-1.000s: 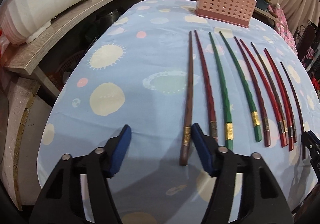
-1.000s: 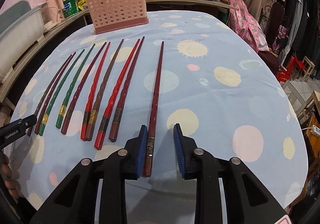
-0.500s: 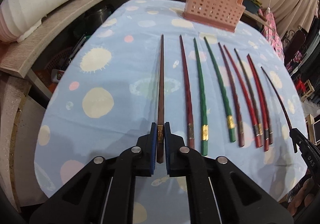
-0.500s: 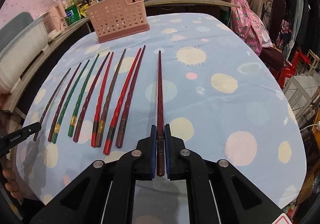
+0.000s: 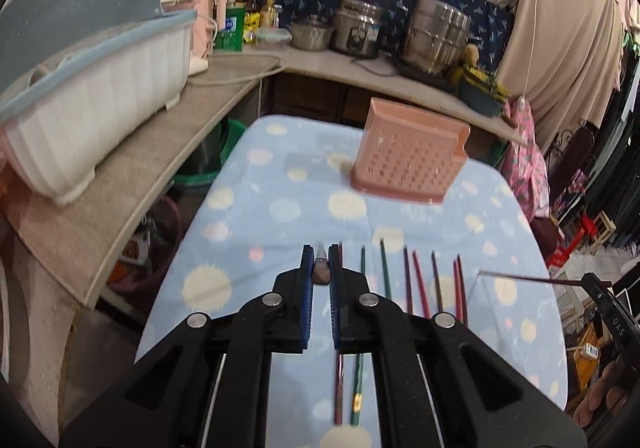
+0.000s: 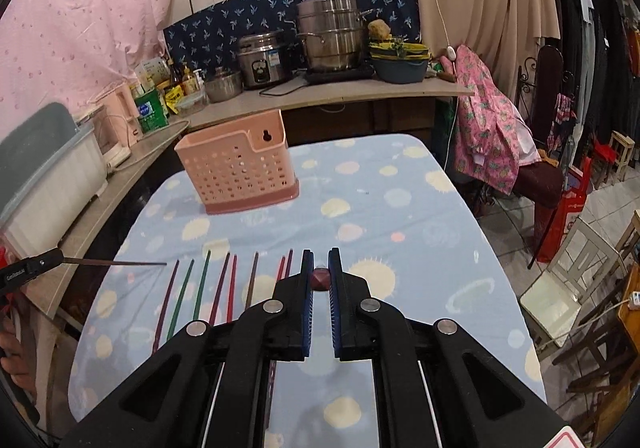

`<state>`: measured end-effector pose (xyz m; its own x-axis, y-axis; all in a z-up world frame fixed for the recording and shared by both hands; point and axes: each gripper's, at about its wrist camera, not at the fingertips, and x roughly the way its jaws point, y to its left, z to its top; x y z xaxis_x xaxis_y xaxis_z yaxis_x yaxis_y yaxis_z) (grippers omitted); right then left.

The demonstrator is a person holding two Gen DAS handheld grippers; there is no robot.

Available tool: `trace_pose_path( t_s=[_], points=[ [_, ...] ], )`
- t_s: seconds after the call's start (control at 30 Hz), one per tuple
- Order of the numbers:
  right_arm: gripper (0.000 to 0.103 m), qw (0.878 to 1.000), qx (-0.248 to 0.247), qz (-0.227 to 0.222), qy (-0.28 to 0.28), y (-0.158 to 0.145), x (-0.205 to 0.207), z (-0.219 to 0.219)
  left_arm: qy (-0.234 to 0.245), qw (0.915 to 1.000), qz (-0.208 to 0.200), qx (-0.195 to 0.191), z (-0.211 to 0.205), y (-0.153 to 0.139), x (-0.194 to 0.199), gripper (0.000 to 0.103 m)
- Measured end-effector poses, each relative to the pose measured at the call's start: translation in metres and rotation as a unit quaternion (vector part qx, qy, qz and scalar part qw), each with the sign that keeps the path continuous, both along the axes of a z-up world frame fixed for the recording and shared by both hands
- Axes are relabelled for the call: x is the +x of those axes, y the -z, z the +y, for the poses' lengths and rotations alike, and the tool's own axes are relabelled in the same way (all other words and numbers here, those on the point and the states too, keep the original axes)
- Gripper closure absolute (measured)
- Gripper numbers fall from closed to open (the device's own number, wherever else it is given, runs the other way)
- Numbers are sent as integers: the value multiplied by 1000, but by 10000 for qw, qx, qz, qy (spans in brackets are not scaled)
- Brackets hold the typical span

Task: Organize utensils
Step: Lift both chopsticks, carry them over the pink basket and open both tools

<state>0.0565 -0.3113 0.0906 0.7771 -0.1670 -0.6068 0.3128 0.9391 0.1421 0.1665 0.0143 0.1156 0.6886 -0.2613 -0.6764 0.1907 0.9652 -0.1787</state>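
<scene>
Above the desk (image 6: pixel 400 184) with its pale blue spotted cloth, each gripper's fingers are clamped on one chopstick: left gripper (image 5: pixel 321 272) on a brown chopstick (image 5: pixel 321 274), right gripper (image 6: pixel 321 276) on a dark red chopstick (image 6: pixel 321 280). Eight more chopsticks (image 6: pixel 208 288) lie side by side near a pink perforated plastic basket (image 6: pixel 238 168) standing farther back.

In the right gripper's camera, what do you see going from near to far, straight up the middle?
right hand-held gripper holding a dark red chopstick → spotted blue tablecloth → pink basket → counter → steel pots
</scene>
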Motion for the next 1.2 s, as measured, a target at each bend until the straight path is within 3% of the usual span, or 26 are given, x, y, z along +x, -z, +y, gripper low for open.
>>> trace_pose_path(
  t_s=[0.2,0.43,0.7,0.83,0.97,1.2],
  points=[
    [96,9995,58,-296,12,-28,39,-14,-87,9994,-321,52,-17,-32,44,96],
    [96,9956,150,-917,-111,-80,81,-21,-112,9968,-756,-231,-32,-84,81,96],
    [96,9822,353,-1824,-274,-144,143,-19,-103,9849,-1613,-614,-59,-159,118,96],
    [96,9778,530,-1995,-367,-152,176,-16,-159,9822,-1760,-643,-73,-163,138,96],
    [96,9799,615,-1849,-433,-145,208,-11,-201,9839,-1679,-570,-85,-150,157,96],
    [96,9877,722,-1296,-495,-100,243,-6,-189,9906,-1284,-429,-93,-114,183,96]
  ],
)
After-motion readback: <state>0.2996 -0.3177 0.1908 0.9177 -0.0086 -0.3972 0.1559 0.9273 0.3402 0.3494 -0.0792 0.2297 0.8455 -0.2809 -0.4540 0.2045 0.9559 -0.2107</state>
